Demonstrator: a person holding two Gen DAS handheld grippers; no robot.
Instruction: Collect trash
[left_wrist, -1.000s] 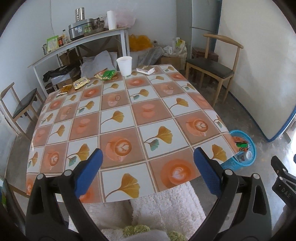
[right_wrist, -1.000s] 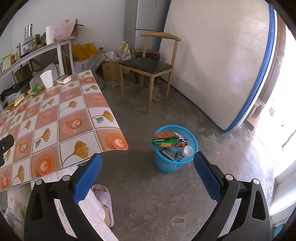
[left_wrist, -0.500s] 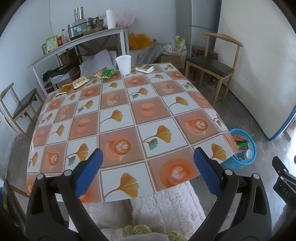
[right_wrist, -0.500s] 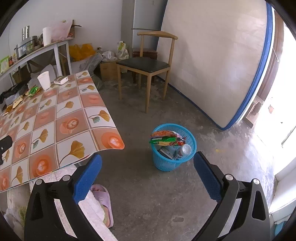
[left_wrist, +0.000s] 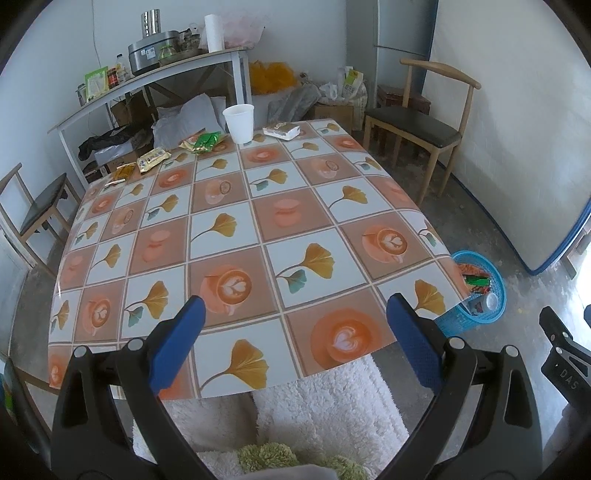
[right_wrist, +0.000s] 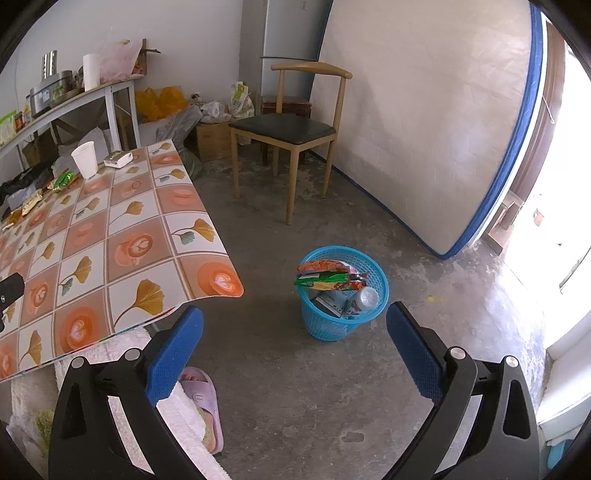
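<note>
In the left wrist view, the left gripper (left_wrist: 295, 345) hangs over the near edge of the table (left_wrist: 229, 236), pointing across it, its blue-padded jaws spread wide with nothing between them. The table wears a glossy cloth of orange and pale squares printed with leaves and coffee cups. The trash lies along the far edge: a white paper cup (left_wrist: 239, 123) standing upright, a small flat box (left_wrist: 281, 130) just to its right, a crumpled green wrapper (left_wrist: 206, 142) to its left, and two yellow packets (left_wrist: 153, 159) further left. A round blue mesh basket (left_wrist: 480, 295) sits on the concrete floor past the table's right corner.

In the right wrist view, the right gripper (right_wrist: 294, 345) is held off the table's corner, tilted down toward the floor, jaws equally wide and empty. The basket (right_wrist: 341, 325) stands ahead between them, holding shiny wrappers (right_wrist: 325, 276) and a plastic bottle (right_wrist: 364, 300). A wooden chair (right_wrist: 284, 133) stands beyond, a pink slipper (right_wrist: 203, 406) lower left
</note>
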